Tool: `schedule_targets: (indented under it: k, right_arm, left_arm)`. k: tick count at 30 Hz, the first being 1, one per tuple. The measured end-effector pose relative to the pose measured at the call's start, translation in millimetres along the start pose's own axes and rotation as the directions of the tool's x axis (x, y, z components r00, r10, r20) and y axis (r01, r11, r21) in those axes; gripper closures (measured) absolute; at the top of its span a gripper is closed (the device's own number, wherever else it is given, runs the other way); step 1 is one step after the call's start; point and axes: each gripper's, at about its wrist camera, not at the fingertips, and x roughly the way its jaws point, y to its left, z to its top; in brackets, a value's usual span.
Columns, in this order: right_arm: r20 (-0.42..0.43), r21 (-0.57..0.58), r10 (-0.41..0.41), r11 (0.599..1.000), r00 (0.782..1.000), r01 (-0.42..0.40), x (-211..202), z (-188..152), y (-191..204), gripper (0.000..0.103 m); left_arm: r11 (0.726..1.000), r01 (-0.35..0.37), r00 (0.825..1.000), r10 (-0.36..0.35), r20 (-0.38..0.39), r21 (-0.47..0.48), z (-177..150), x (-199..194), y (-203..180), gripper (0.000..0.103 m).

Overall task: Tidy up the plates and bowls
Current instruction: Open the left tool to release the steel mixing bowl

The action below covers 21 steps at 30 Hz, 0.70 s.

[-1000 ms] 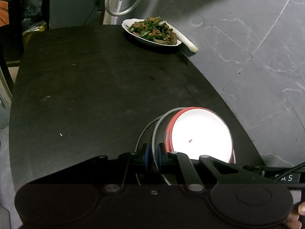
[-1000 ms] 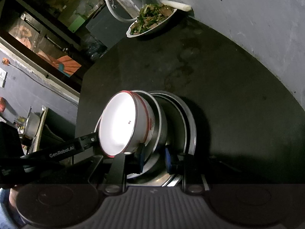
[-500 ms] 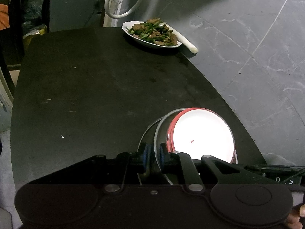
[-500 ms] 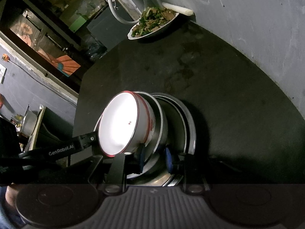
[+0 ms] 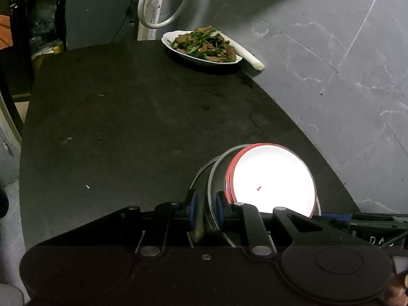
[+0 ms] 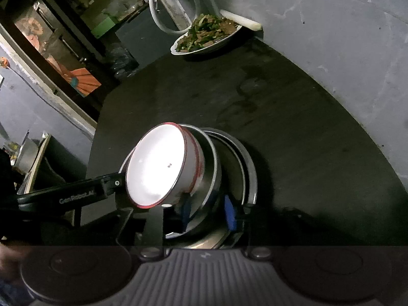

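The bowls sit nested in a stack at the near right edge of the black table (image 5: 127,127), by the grey tiled wall (image 5: 344,63). The stack is tilted, its mouths turned toward the left gripper's side rather than straight up.

Largest to smallest in the stack: wide steel plates (image 6: 251,176) make up the outer layers, a steel bowl (image 6: 211,163) nests inside them, and a white bowl (image 6: 155,168) with a red rim sits innermost, a small dark speck on its white inside.

The left gripper (image 5: 206,210) reaches in from the near edge, and its blue-padded fingers (image 5: 193,207) are clenched on the steel bowl's rim, one pad outside the wall and one inside, just beside the white bowl. In the right wrist view this gripper's arm comes in from the left and meets the stack at its lower left.

The right gripper (image 6: 207,213) comes in at the near side of the stack. Its blue pads (image 6: 229,214) stand on either side of the steel rims there, with a gap showing between them; whether they press the metal I cannot tell.

At the far right corner of the table lies a white dish (image 5: 201,48) heaped with greens and meat, well apart from the stack. A white stalk (image 5: 248,56) lies just behind it against the wall. A white hose (image 5: 163,5) loops beyond the far edge.
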Motion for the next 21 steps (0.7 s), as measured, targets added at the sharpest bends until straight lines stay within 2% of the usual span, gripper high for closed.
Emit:
schedule_targets:
  k: [21]
  right_arm:
    - [0.03, -0.046, -0.042, 0.998, 0.999, 0.044, -4.1, -2.8, 4.8, 0.064]
  left_arm:
    - [0.999, -0.034, 0.999, 0.034, -0.016, 0.02, 2.0, 0.6, -8.5, 0.082]
